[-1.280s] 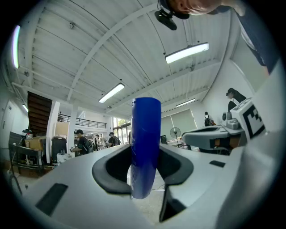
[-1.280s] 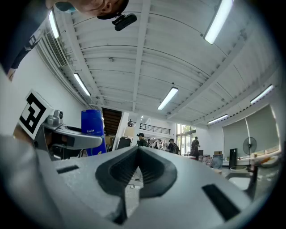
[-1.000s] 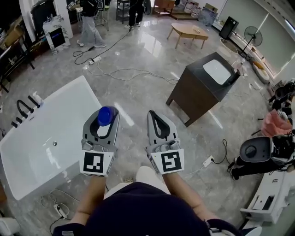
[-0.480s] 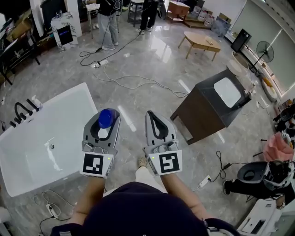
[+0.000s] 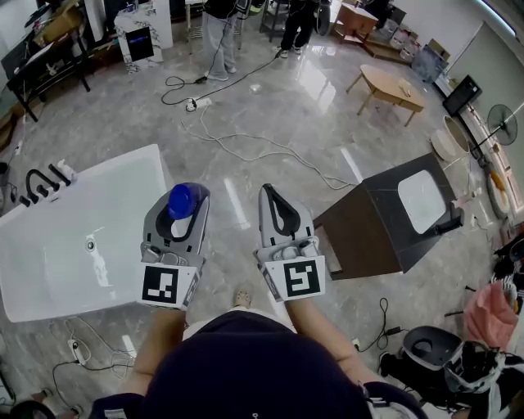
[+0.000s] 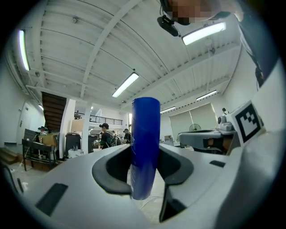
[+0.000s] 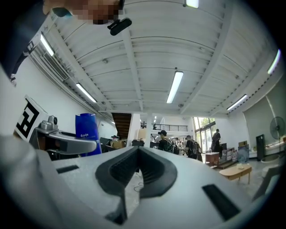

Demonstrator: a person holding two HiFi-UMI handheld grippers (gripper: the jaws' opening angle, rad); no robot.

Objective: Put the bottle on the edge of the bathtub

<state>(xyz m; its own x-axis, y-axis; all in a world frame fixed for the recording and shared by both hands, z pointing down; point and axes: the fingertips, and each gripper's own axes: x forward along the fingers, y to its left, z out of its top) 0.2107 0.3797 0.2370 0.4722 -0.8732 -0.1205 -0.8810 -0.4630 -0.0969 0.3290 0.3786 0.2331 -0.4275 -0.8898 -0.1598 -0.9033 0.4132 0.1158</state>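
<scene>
The left gripper (image 5: 187, 195) has its fingers pinching the blue bottle (image 6: 146, 134), which stands upright between them with its cap above the fingers. The right gripper (image 5: 270, 193) has its fingers pressed together with nothing between them. The white bathtub (image 5: 123, 160) lies below and left of the left fingers.

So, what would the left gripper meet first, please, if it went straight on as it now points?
Nothing near, it seems: the left gripper, holding the blue bottle, points past the bathtub over open floor; the standing people far off probably come first.
</scene>
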